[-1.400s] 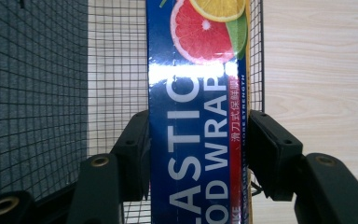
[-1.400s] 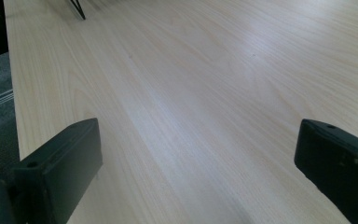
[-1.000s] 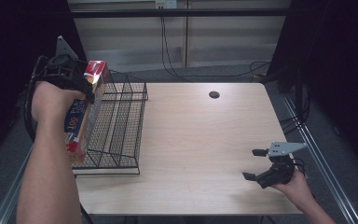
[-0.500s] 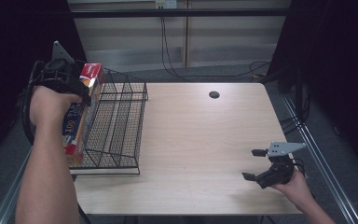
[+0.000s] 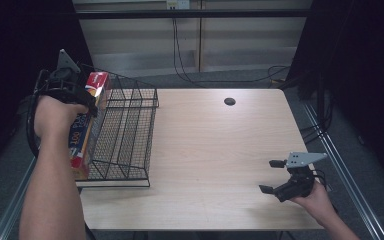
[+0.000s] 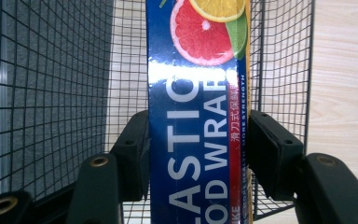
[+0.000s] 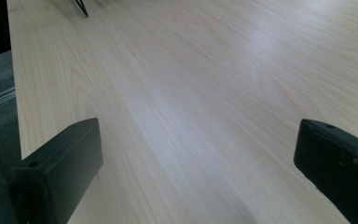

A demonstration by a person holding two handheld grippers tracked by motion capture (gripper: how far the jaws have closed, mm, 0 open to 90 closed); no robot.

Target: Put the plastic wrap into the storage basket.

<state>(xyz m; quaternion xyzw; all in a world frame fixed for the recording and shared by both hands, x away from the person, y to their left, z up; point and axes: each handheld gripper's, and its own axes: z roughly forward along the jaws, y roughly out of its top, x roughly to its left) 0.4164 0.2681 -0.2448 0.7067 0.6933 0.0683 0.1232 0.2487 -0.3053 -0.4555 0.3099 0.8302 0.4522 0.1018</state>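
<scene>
High view puts the left gripper [image 5: 82, 102] at the left wall of the wire basket [image 5: 130, 135] — its jaws are clamped on the plastic wrap box [image 5: 82, 135], which leans there. Well right of the basket, the right gripper [image 5: 275, 176] hovers low over the table [image 5: 210, 150] — jaws wide apart, nothing between.

Glossy printed cardboard plastic wrap box [image 6: 196, 116], black wire mesh metal basket [image 5: 125, 135], smooth pale matt wood-grain table [image 5: 220, 150].

Black tool [image 5: 276, 176], grey three-cornered plate [image 5: 306, 158]
</scene>
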